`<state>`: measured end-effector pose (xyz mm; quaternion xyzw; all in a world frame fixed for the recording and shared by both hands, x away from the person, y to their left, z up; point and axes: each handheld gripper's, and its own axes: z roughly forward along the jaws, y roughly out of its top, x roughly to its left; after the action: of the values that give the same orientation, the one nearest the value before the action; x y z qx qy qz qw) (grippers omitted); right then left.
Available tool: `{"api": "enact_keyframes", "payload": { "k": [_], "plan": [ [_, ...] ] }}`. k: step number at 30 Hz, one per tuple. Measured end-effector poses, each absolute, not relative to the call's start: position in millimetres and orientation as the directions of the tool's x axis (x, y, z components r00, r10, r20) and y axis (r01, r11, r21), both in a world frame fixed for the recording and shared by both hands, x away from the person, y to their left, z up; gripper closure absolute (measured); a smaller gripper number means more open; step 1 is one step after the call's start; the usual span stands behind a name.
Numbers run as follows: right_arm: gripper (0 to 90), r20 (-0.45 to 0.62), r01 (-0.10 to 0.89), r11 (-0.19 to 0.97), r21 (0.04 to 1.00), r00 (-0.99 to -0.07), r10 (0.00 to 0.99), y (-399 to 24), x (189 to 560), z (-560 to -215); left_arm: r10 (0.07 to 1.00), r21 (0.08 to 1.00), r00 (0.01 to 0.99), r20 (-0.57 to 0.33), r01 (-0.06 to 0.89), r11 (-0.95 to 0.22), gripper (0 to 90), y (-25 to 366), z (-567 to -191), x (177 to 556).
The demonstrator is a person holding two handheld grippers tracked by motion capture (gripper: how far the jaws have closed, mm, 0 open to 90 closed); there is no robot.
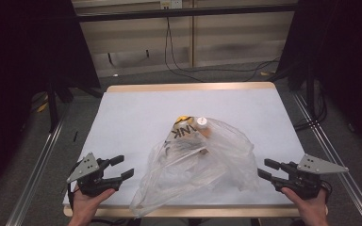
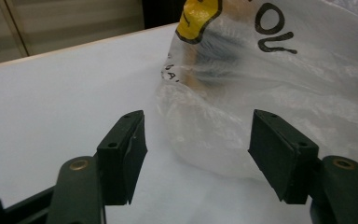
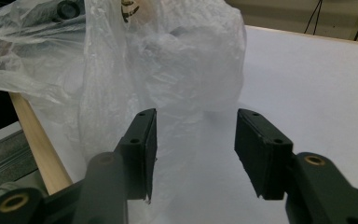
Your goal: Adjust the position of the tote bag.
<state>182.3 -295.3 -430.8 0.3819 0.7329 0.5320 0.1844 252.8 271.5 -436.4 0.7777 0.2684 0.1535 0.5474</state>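
A crumpled clear plastic bag (image 1: 202,162) with black lettering and a yellow mark lies in the middle of the white table (image 1: 136,108). Inside it I make out a bottle with a white cap (image 1: 201,122). My left gripper (image 1: 125,166) rests near the front left corner, pointing right at the bag, jaws apart with nothing between them. In the left gripper view the bag (image 2: 270,79) sits just beyond the fingertips. My right gripper (image 1: 265,168) is at the front right, pointing left, also open and apart from the bag (image 3: 168,65), which rises just ahead of its jaws.
The table's wooden front edge (image 1: 193,211) runs right under both hands. Black curtains flank the table, metal rails (image 1: 37,160) run along its sides, and cables (image 1: 207,70) lie on the floor behind it. Bare white surface stretches behind and beside the bag.
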Motion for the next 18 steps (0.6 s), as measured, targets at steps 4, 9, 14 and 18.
{"api": "enact_keyframes", "payload": {
  "k": [4,9,14,18],
  "plan": [
    [60.9,0.140,0.366,0.160,0.917,-0.670,0.729,-289,180,-430,0.545,0.935,0.834,-0.084,0.255,-0.247,41.8,267,-434,251],
    [68.7,0.143,0.362,0.172,0.916,-0.696,0.703,-284,178,-428,0.543,0.938,0.836,-0.084,0.250,-0.240,44.4,267,-428,246],
    [72.9,0.140,0.368,0.197,0.909,-0.713,0.687,-279,174,-427,0.521,0.942,0.850,-0.078,0.235,-0.241,45.8,264,-423,236],
    [72.9,0.144,0.370,0.210,0.905,-0.730,0.668,-274,174,-428,0.503,0.941,0.860,-0.086,0.236,-0.243,46.0,261,-422,228]
  ]
}}
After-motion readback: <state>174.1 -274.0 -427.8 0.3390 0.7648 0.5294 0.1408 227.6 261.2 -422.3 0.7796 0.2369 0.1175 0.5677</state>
